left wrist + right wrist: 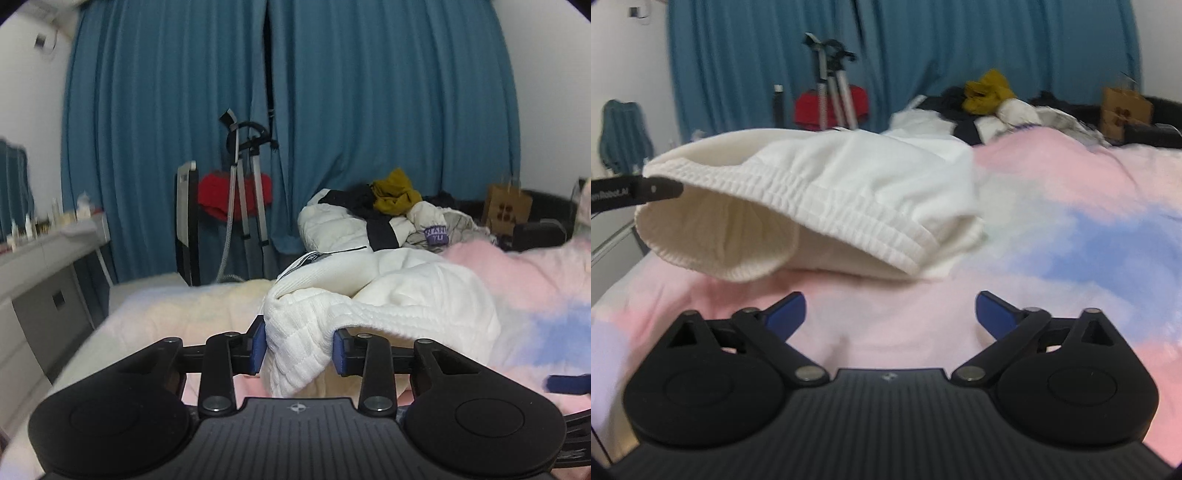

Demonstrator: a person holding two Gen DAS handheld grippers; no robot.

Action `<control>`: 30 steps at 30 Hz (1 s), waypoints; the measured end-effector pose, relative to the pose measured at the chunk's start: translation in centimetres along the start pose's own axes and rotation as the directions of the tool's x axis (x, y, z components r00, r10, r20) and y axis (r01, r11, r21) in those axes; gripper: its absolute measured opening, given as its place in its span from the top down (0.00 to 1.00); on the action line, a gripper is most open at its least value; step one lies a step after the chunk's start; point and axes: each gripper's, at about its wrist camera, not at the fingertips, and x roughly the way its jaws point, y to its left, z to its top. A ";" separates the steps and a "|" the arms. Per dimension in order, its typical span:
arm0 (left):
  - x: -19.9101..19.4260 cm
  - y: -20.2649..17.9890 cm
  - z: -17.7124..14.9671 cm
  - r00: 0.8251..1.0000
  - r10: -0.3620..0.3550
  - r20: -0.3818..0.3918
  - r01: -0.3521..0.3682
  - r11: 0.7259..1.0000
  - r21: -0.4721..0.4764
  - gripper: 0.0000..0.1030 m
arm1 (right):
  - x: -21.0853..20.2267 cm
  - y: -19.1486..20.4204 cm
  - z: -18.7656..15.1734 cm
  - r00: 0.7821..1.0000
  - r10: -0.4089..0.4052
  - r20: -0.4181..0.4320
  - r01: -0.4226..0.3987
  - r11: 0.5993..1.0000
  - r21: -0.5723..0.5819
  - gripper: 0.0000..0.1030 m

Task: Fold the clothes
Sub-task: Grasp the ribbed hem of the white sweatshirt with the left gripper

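Each unit, left gripper [299, 349] and right gripper [890, 314], comprises a ribbed black housing with a compass-like mark, two round black discs, silver-riveted black linkage arms, and blue finger pads [786, 310].

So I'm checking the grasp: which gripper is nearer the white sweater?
Left. The left gripper is clamped on the white sweater; the right gripper is open, short of its hem.

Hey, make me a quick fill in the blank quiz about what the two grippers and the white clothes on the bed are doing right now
1. The left gripper is shut on the white ribbed knit garment, lifting its ____.
2. The right gripper is ____ and holds nothing.
3. The garment lies on a pink and ____ fleece blanket.

Missing words: hem; open; blue
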 end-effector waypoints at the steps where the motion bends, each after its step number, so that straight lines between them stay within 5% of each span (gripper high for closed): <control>1: -0.2 0.4 0.2 1.000 -0.004 -0.001 0.003 1.000 -0.014 0.64 | 0.5 0.0 0.2 1.000 -0.002 0.002 0.002 1.000 -0.003 0.04; 7: -0.5 2.6 -0.6 0.999 -0.020 -0.042 0.016 0.995 -0.094 0.63 | 4.1 -1.4 1.0 1.000 0.013 0.023 -0.016 0.993 0.116 0.06; 10: -0.1 3.3 -1.4 0.997 -0.022 -0.075 0.012 0.991 -0.134 0.63 | 5.9 -1.8 1.1 1.000 0.007 0.013 -0.009 0.989 0.145 0.31; 12: 0.5 3.7 -1.7 0.995 -0.024 -0.097 0.009 0.989 -0.148 0.62 | 6.5 -2.3 1.0 1.000 -0.012 0.020 0.009 0.986 0.164 0.32; 16: 1.7 3.5 -2.7 0.991 -0.024 -0.134 0.004 0.989 -0.149 0.61 | 5.4 -3.0 2.0 0.992 -0.050 0.114 0.025 0.977 0.210 0.65; 20: 2.8 3.1 -3.7 0.985 -0.025 -0.170 -0.001 0.989 -0.146 0.59 | 3.6 -2.7 3.6 0.961 -0.084 0.264 0.037 0.983 0.177 0.65; 26: 3.3 2.3 -4.5 0.982 -0.016 -0.191 -0.006 0.994 -0.113 0.58 | 8.0 -4.7 1.6 0.991 -0.077 0.112 0.056 0.981 0.183 0.66; 30: 3.0 1.8 -4.6 0.983 -0.009 -0.186 -0.009 0.995 -0.095 0.57 | 6.1 -4.6 2.6 0.984 -0.076 0.162 0.044 0.980 0.196 0.80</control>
